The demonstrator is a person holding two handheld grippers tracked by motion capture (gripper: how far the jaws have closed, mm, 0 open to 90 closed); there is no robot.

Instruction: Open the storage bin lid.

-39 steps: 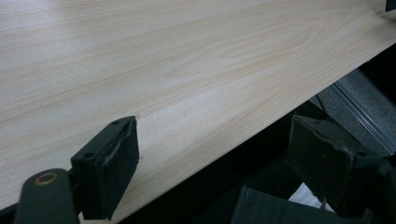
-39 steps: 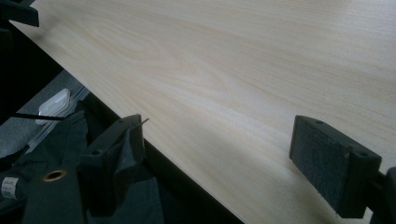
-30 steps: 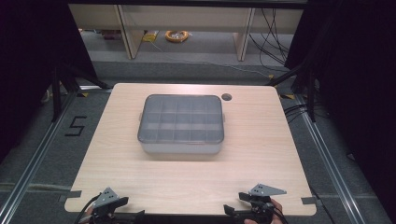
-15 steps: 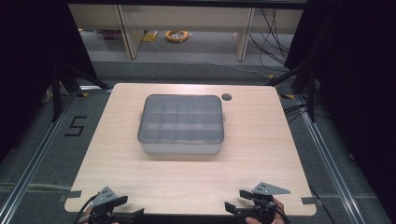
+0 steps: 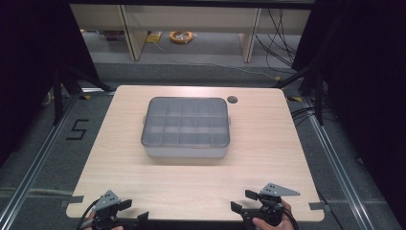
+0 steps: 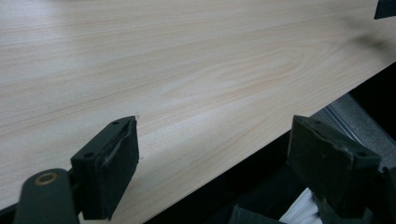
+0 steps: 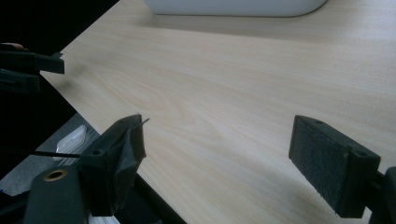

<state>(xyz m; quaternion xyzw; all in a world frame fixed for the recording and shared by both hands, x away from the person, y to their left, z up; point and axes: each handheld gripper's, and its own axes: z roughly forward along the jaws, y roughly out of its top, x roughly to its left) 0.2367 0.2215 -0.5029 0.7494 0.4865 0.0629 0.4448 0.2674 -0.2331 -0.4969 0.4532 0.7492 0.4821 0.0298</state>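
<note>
Both tongs, left (image 5: 128,211) and right (image 5: 243,201), have barely shifted, spread and empty at the table (image 5: 268,143) edge; box (image 5: 186,127) sits well ahead, nothing between.

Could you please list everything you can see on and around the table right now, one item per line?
Table: one, light wood, centre of the high view.
Compartment box: one, grey translucent with closed lid, middle of the table, slightly toward the far side.
Cable hole: one, dark, round, in the table near its far edge, right of the box.
Coiled cable: one, orange-yellow, on the floor beyond the table.
Number marking: one, black "5", on the floor left of the table.
Left tongs: one, black, open, at the near left edge of the table.
Right tongs: one, black, open, at the near right edge.
</note>
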